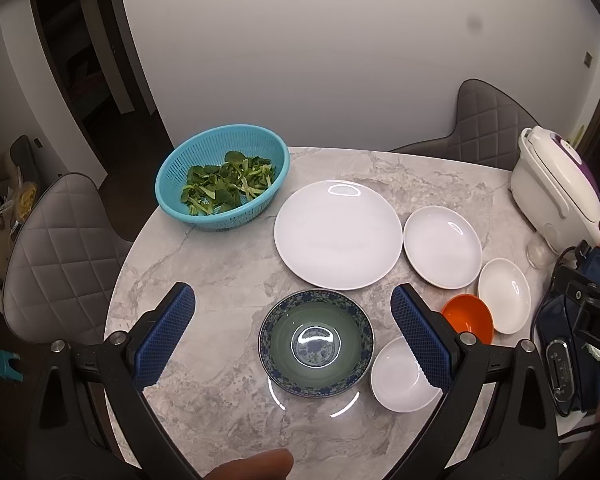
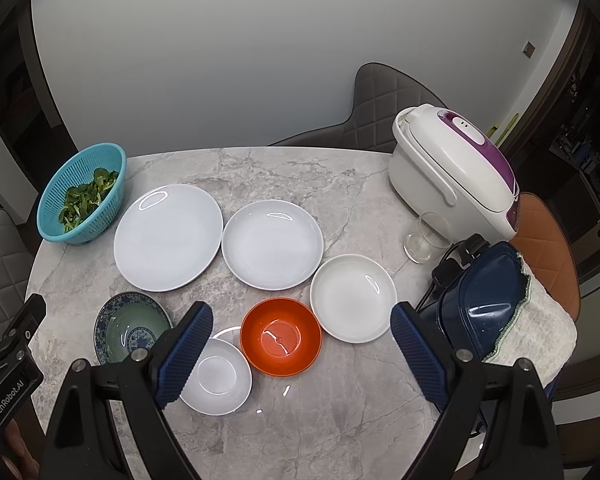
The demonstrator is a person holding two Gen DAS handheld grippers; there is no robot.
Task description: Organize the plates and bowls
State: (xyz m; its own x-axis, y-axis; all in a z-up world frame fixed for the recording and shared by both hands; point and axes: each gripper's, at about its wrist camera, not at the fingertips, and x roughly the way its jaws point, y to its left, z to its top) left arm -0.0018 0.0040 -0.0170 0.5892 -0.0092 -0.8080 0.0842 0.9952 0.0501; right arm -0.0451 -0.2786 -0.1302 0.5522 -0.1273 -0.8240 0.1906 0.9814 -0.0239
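Plates [image 2: 168, 238], bowls [image 2: 280, 336], colander [image 1: 222, 176] beside

"GenRobot.AI" on the left tool's [image 2: 8, 380] black body; cut-off "DA" on the right tool's [image 1: 596, 320].

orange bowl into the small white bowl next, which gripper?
Right. The orange bowl sits between the open right gripper; the left gripper frames the blue patterned bowl instead.
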